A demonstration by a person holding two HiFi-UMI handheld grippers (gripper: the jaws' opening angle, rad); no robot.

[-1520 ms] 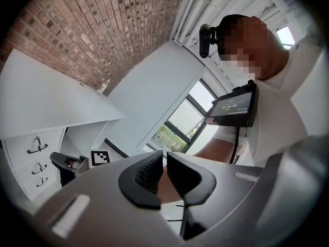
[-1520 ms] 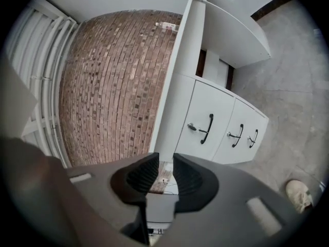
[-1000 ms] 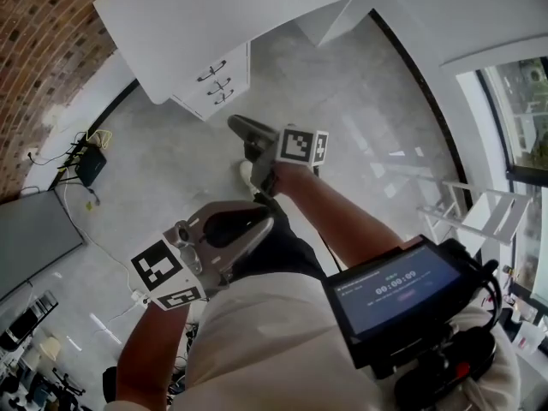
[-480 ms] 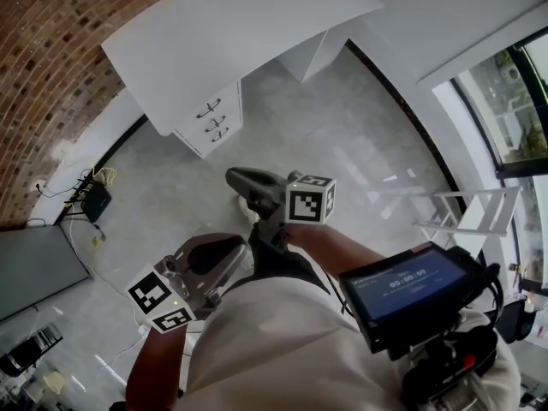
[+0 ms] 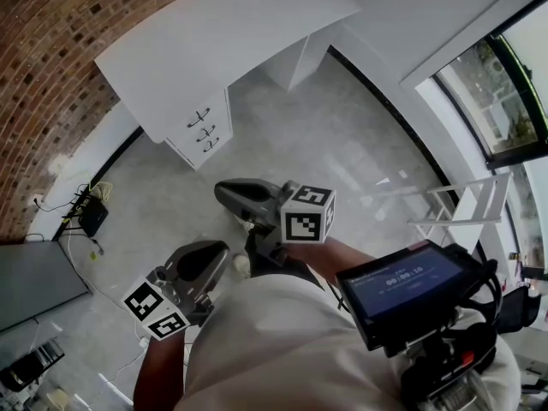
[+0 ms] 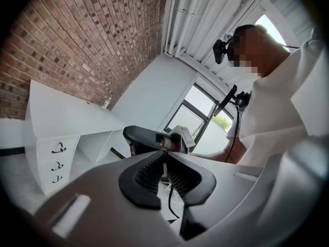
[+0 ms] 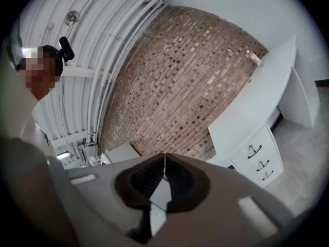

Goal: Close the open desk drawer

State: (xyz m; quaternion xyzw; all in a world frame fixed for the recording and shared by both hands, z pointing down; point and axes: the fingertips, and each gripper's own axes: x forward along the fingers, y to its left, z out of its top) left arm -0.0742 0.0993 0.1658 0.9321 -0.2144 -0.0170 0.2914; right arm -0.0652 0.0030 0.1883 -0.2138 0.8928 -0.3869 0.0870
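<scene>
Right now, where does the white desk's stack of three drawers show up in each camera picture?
Head view: drawer stack, upper left, under the desk top.
Left gripper view: drawer stack, at the left edge, below middle.
Right gripper view: drawer stack, lower right.
Shared landmark: brick wall behind it.

The surface (image 5: 214,41) and its drawers (image 5: 201,131) now sit lower and fuller in the frame; the left tool (image 5: 205,259) and right tool (image 5: 235,197) lie lower too.
</scene>
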